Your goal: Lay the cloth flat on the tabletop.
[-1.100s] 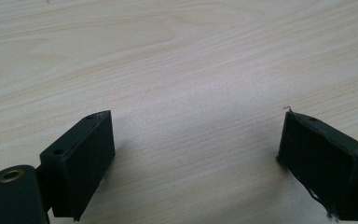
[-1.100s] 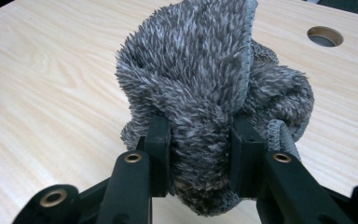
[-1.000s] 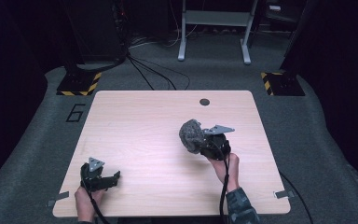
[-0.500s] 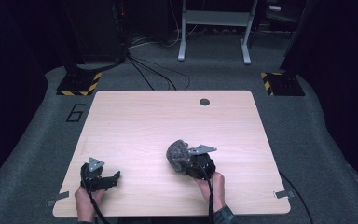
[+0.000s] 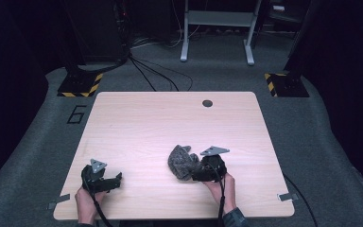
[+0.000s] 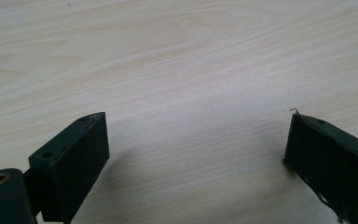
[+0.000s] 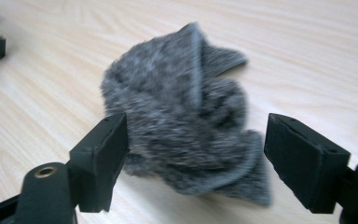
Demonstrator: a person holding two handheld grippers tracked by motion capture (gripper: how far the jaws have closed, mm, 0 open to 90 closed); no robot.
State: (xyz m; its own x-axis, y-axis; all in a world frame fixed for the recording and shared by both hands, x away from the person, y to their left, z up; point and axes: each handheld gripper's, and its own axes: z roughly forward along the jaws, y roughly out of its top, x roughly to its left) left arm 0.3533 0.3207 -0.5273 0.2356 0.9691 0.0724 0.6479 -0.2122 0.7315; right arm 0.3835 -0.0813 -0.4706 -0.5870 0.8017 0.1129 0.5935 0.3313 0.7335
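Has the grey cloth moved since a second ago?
Yes. The cloth has come toward the table's near edge and a little left, farther from the round hole. The right gripper jaws have just opened around it.

right tool (image 7: 193, 154): jaws just opened, apart | grey fuzzy cloth (image 7: 186, 112): crumpled between them | on wooden table (image 7: 317, 56)

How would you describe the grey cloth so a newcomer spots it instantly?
Start at the wooden table, near its front edge, right of centre. The cloth lies crumpled there, just ahead of the right hand-held gripper. It is the one soft, fuzzy grey thing among hard black tools.
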